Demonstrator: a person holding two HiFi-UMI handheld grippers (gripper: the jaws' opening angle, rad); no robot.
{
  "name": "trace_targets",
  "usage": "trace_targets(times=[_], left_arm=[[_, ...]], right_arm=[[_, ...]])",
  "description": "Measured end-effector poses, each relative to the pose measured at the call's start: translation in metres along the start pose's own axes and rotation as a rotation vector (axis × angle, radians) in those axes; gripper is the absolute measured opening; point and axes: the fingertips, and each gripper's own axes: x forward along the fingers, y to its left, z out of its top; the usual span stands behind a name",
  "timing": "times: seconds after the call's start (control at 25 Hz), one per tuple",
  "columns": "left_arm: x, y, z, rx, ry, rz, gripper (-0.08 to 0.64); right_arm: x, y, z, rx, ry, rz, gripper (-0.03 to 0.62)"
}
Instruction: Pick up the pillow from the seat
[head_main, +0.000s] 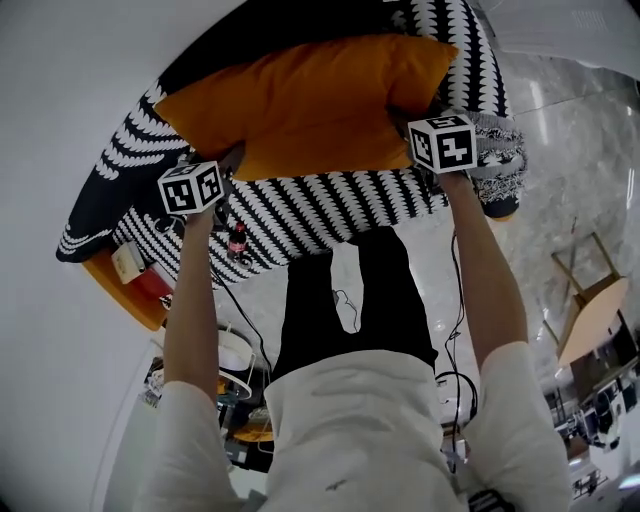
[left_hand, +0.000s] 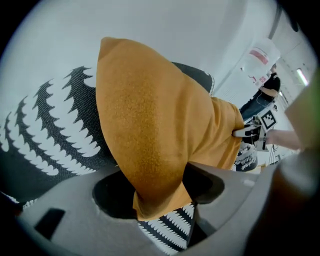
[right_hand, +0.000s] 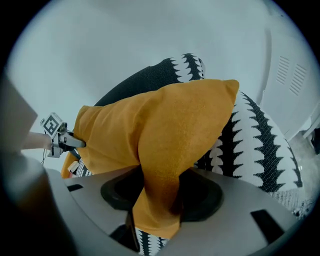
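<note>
An orange pillow (head_main: 310, 100) lies on a black-and-white patterned seat (head_main: 330, 205). My left gripper (head_main: 232, 163) holds its near left corner and my right gripper (head_main: 405, 126) its near right corner. In the left gripper view the pillow (left_hand: 155, 125) narrows to a corner pinched between the jaws of the left gripper (left_hand: 157, 195), and the right gripper (left_hand: 250, 131) shows at the far corner. The right gripper view has the pillow (right_hand: 170, 125) squeezed in the right gripper (right_hand: 157, 200), with the left gripper (right_hand: 70, 141) beyond.
A low orange table (head_main: 130, 295) with a bottle (head_main: 237, 240) stands left of the seat. To the right, on the glossy floor, is a wooden chair (head_main: 590, 310). The person's legs (head_main: 350, 300) are close against the seat front. A white wall is behind.
</note>
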Motion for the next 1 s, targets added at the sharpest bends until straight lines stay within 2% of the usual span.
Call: trace_targets(times=[0.16,0.44,0.72,1.0], left_arm=[[-0.014,-0.004,0.001,-0.027,-0.031,0.028,0.259],[-0.054,-0.022,-0.017,-0.017,-0.019,0.028,0.242],[-0.096,-0.034,-0.03,-0.053,-0.074,0.058,0.236],[-0.14,-0.038,-0.041,-0.086,-0.164,0.087,0.232]], right_arm=[[-0.01,0.009,0.007,-0.012,-0.015,-0.005,0.198],[-0.047,0.03,0.001,-0.022,-0.014,-0.006,0.187],[-0.081,0.05,0.014,-0.072,-0.032,0.001,0.187],[-0.111,0.079,0.03,-0.13,-0.053,0.023,0.187]])
